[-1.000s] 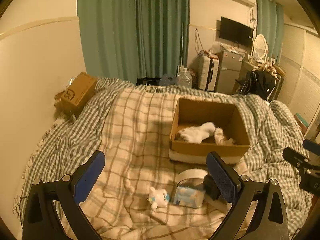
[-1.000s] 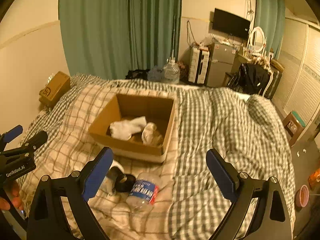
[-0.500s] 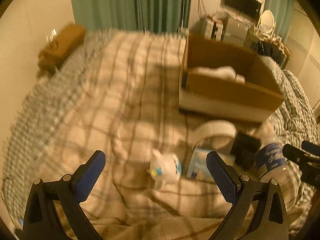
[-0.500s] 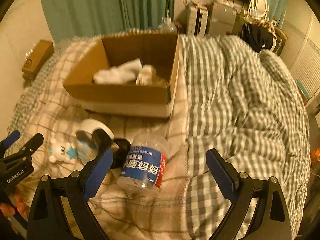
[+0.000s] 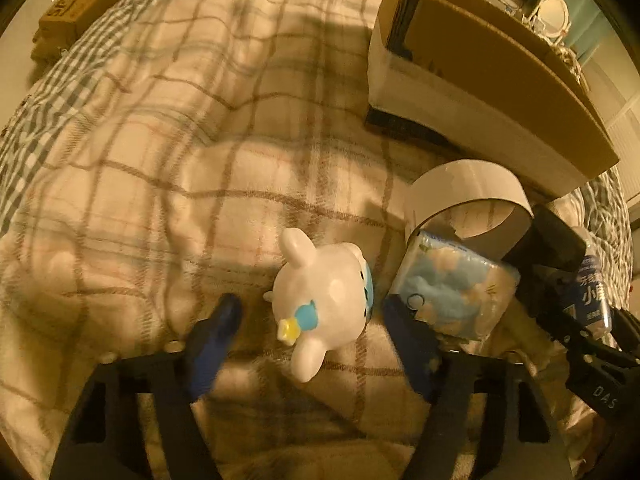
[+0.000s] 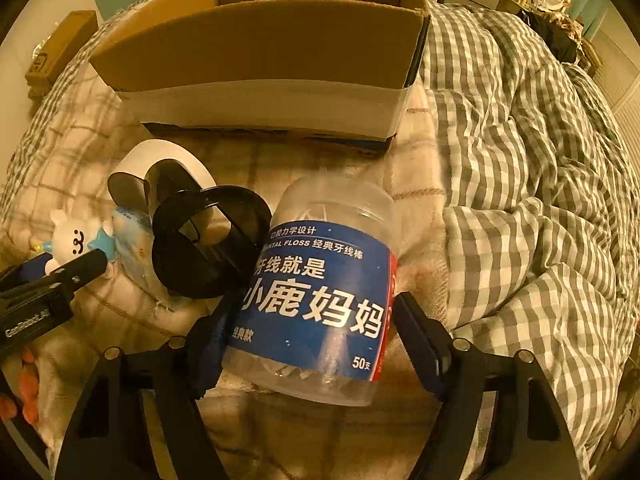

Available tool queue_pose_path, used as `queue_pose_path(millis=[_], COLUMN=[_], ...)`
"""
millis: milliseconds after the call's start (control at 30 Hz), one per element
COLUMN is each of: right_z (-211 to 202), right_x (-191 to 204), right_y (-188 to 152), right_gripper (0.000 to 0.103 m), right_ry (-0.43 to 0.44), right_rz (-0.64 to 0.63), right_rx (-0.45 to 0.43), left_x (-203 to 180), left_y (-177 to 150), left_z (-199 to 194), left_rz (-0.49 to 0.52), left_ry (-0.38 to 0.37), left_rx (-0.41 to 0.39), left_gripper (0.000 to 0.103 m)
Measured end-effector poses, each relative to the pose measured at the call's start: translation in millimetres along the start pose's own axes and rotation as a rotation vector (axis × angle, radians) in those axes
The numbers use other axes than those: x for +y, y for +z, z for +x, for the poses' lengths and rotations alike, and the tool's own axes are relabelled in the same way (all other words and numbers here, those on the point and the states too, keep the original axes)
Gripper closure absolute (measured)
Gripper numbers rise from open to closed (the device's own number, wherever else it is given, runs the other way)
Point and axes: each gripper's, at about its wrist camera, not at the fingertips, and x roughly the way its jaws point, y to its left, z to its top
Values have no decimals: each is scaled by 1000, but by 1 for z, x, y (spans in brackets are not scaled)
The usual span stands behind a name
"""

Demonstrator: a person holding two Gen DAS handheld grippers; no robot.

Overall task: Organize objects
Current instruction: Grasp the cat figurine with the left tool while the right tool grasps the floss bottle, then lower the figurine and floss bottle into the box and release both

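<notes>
Left gripper (image 5: 308,320) closing around toy figure (image 5: 324,308), right gripper (image 6: 316,328) closing around floss jar (image 6: 320,296), neither gripped; both items on bed, cardboard box (image 6: 264,76) awaiting them.

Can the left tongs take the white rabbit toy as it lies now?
Probably yes. The white rabbit toy already lies between the fingers of the left tongs, which are closing without touching it yet. Nothing covers it; the blue tissue pack crowds the right finger.
</notes>
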Motion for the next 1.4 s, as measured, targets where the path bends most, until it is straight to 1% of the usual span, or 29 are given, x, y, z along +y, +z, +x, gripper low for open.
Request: queue_pose_path(millis=[33,67,100,267,467,633,700,733,867,1000,1133,1233,1400], right_z=[-1,-2,-4,-16,-44,-74,-89,-96,-126,-158,-190,-211,-237], right_x=[0,0,0,-2,-3,-3,-4,-5,-8,-15,-22,-27,-32], right_y=[0,0,0,-2,-4,-4,-6,-7,-9,-9,-1,12,45], right_gripper=[34,34,34,36,38,40,40,40,40,41,41,41,41], right_ry=[3,2,2,13,33,32,36,34,29,43,55,60,87], right_rz=[-3,-5,-6,3,-2,-26,-29,-32,-46,-39,-37,-38,-43], right_rx=[-3,-5,-7,-27,-78,-141,-169,-185,-249,-313,-383,-434,-502], left_x=[0,-1,-2,-7,-18,-29,-33,-30,-44,-62,-80,-93,-107], left_y=[-1,-2,-4,-10,-19,-20,-16,-8,-4,0,6,17,50], left_z=[0,-2,-5,-28,-64,-99,-116,-118,-146,-171,-190,-198,-204], left_rz=[0,1,5,19,49,70,80,84,108,138,167,187,209], left_ry=[-13,-27,-37,-19,0,-7,-17,-22,-34,-54,-95,-109,-119], left_rx=[2,-2,-13,-84,-168,-238,-271,-282,-338,-381,-408,-421,-435], left_gripper=[45,52,55,55,56,56,56,56,56,56,56,56,56])
